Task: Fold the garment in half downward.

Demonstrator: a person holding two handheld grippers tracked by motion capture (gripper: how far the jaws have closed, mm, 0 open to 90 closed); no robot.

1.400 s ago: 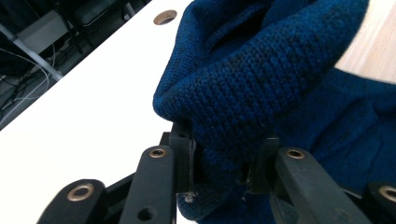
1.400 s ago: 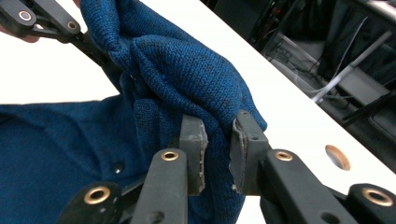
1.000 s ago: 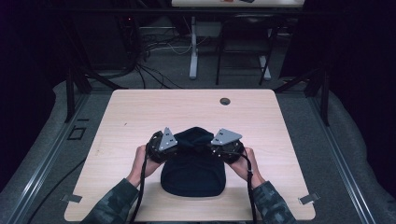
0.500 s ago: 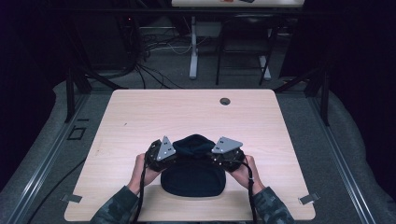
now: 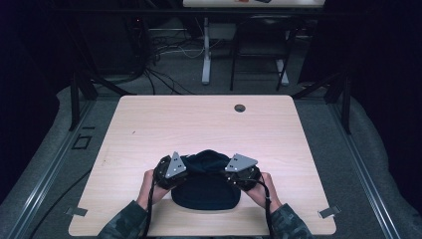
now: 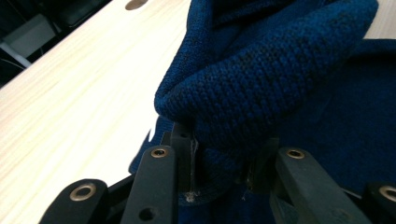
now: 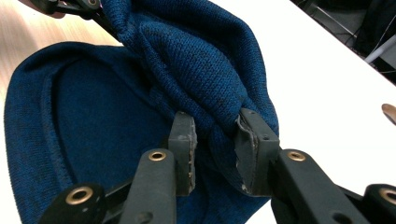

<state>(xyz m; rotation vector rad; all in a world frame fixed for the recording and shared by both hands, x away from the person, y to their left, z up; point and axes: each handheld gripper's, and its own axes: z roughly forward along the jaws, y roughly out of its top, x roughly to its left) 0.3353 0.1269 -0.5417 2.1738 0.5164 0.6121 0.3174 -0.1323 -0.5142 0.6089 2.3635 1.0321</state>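
Both tongs, the left tongs (image 5: 185, 172) and the right tongs (image 5: 225, 173), have sunk closer to the pale wooden bench (image 5: 149, 129) and drawn nearer the person. The raised fold of the dark blue knitted cap (image 5: 206, 191) between them has come down with them, now bunched lower over the flat part.

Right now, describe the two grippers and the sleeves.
Each gripper, left and right, is black with a grey three-cornered plate on top. The jaws are flat black bars with brass-coloured rivets. A dark cable trails from the right one. Both sleeves are green camouflage.

A light wooden table (image 5: 149, 129) bears a dark blue knitted cap (image 5: 205, 196).
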